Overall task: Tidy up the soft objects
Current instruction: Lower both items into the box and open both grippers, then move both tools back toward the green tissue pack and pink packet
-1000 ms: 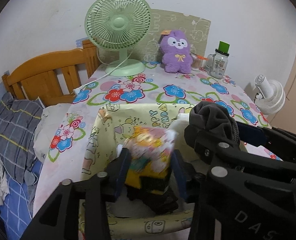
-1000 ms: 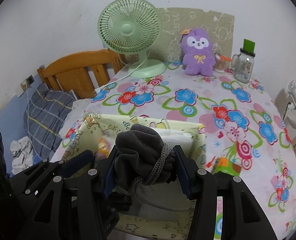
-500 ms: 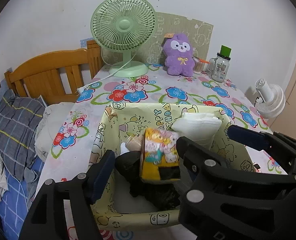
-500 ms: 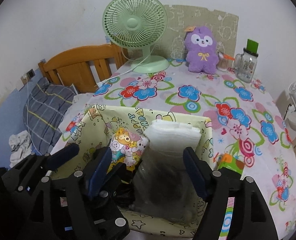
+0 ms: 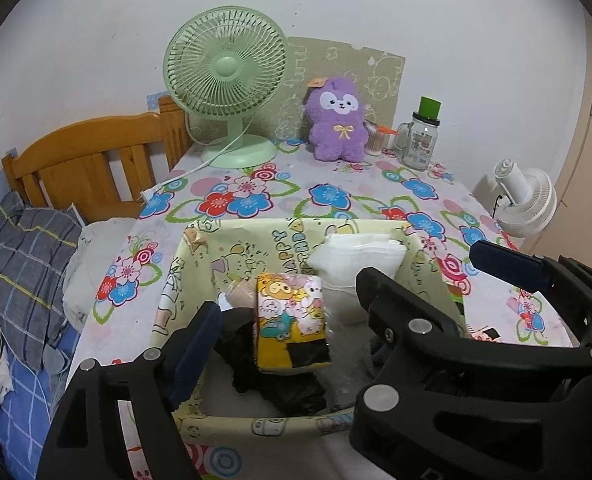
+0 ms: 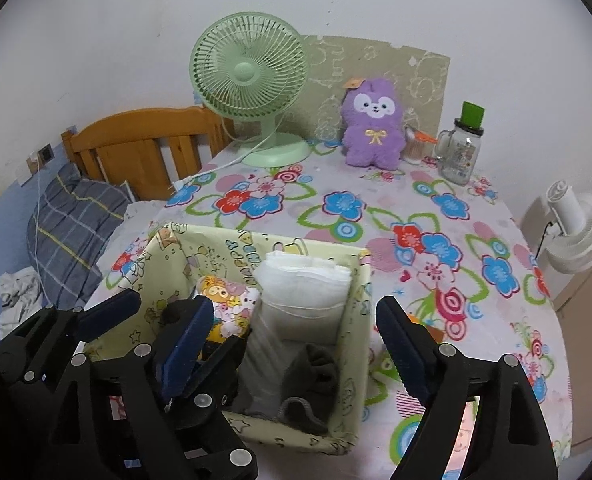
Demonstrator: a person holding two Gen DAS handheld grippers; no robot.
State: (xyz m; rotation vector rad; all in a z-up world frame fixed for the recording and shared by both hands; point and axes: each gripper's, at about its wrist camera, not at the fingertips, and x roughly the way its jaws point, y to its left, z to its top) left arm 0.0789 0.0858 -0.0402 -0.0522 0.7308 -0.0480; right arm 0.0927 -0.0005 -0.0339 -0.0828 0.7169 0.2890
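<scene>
Grey sock [image 6: 310, 380] is lying limp in the fabric bin [image 6: 356, 364], beside the cartoon tissue pack [image 5: 292, 320]; both light, yielding, best pinched mid-body. My right gripper [image 6: 292, 336] and left gripper [image 5: 288, 320] are hovering, jaws just opening wide, gripping nothing.

**Soft indoor light, strong fisheye bend**

Both views are evenly lit by dim, flat room light, slightly cool. The wall [image 5: 456, 20] is pale grey with no glare. Shadows are faint, deepest inside the box [image 6: 336, 436]. Black vignette fills the corners, and edges curve. The near fingers [image 6: 400, 344] look slightly soft; the fan [image 5: 226, 68] is sharp.
</scene>
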